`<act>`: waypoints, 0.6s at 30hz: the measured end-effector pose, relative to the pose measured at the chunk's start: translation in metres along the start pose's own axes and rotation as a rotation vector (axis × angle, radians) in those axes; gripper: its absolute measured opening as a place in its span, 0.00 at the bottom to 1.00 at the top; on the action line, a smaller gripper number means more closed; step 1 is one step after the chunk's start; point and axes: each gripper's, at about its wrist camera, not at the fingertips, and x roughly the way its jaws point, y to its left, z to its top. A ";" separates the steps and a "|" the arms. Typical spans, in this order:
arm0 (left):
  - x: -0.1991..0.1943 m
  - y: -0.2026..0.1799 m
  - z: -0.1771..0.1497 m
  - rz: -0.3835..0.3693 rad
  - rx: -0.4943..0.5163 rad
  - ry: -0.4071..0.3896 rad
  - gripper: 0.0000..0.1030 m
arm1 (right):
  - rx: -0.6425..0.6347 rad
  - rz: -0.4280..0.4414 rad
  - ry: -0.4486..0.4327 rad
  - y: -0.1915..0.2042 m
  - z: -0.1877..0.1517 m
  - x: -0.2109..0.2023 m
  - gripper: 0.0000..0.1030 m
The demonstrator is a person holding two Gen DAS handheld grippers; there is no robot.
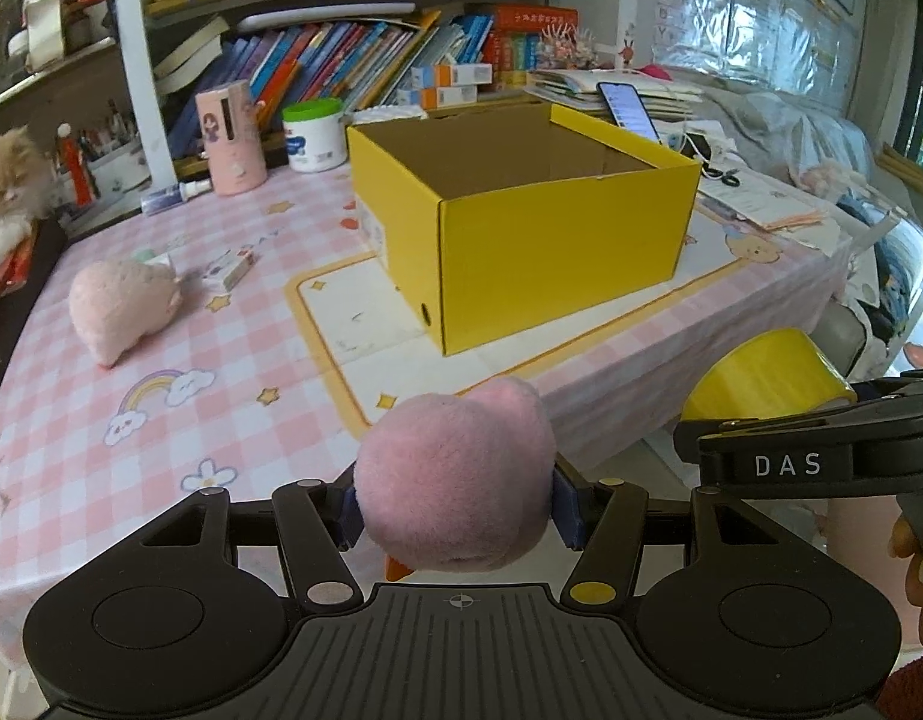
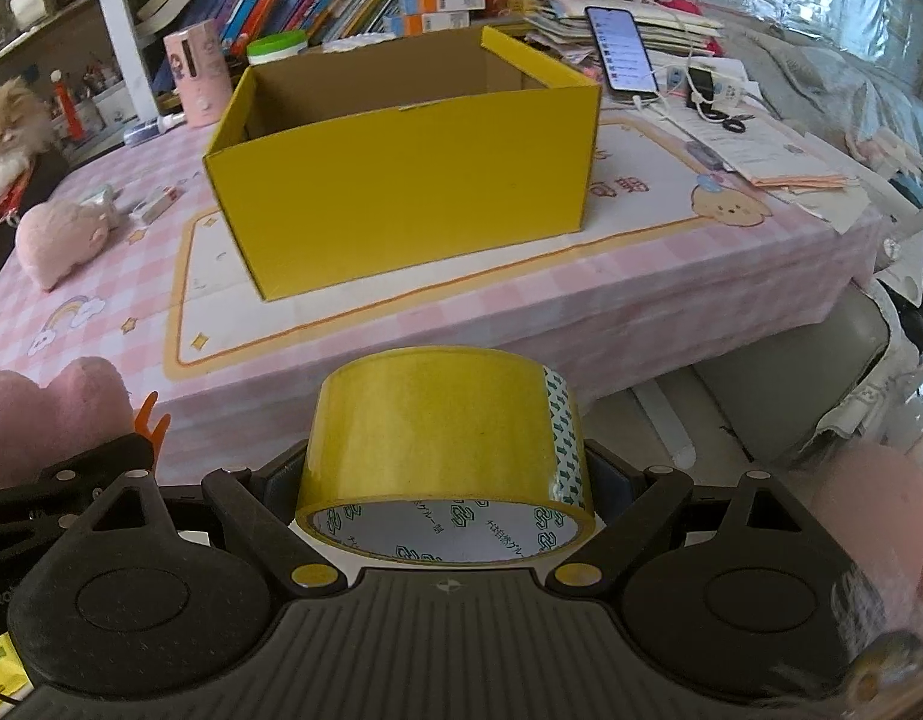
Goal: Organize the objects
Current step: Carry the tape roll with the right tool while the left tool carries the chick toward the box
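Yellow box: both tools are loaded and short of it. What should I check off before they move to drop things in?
1. Left tool grips the pink plush toy: ok, squeezed between both fingers.
2. Right tool grips the roll of yellow tape: ok, held at its sides.
3. Yellow box open on top: ok, no lid over it.
4. Room inside the box: cannot tell, since its floor is hidden behind the near wall.
5. Tools apart from each other: ok, though the right one sits close beside the left in the left wrist view.
6. Second plush toy still out on the tablecloth: not ok, left to collect.
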 end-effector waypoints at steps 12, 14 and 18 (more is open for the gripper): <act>0.016 -0.012 0.020 0.016 -0.012 -0.008 0.56 | -0.016 0.011 0.001 -0.017 0.022 0.015 0.87; 0.018 -0.014 0.024 0.020 -0.013 -0.013 0.56 | -0.021 0.015 0.002 -0.019 0.026 0.018 0.87; 0.021 -0.017 0.031 0.029 -0.013 -0.026 0.56 | -0.030 0.022 0.000 -0.024 0.034 0.023 0.87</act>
